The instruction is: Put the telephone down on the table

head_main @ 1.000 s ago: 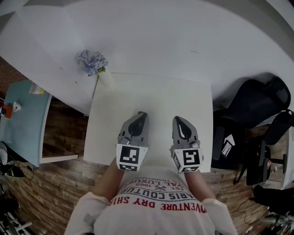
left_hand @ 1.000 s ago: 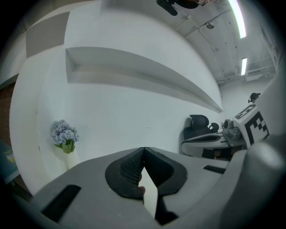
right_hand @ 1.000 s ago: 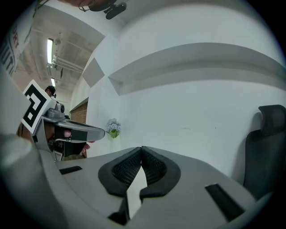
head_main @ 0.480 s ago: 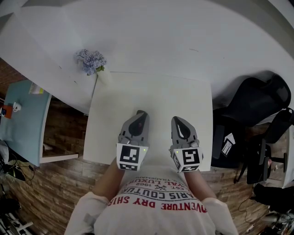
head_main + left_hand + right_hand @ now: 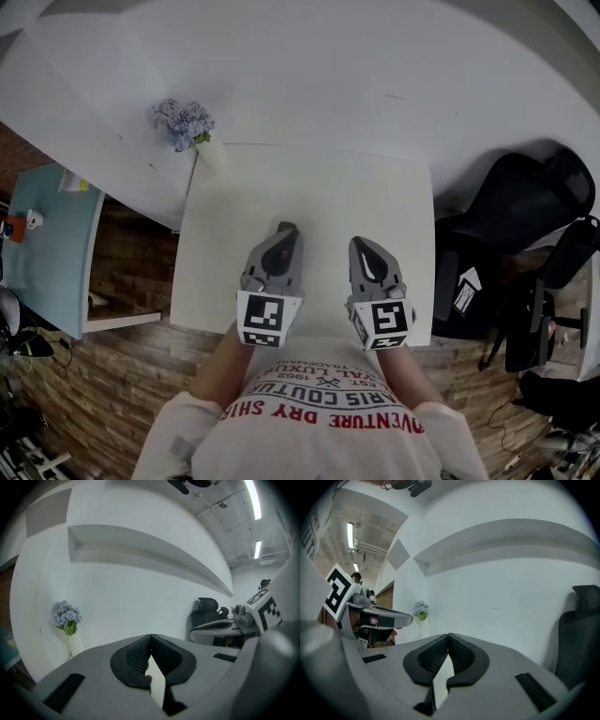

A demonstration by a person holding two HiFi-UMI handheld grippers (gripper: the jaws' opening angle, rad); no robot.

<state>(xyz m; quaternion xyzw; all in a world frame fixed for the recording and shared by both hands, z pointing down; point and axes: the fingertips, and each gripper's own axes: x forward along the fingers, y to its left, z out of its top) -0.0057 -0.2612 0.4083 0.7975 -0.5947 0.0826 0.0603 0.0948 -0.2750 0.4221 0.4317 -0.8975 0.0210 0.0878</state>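
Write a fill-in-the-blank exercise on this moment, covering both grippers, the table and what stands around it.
1. The left gripper and the right gripper both have their jaws ____.
2. Between each gripper's jaws there is ____.
3. The white vase of pale blue flowers stands at the white rectangular table's far ____ corner.
4. The black office chair stands to the table's ____.

Missing words: shut; nothing; left; right

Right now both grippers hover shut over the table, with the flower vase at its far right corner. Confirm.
No: the head view shows the flower vase at the far left corner of the table. Left gripper and right gripper hover shut over it.
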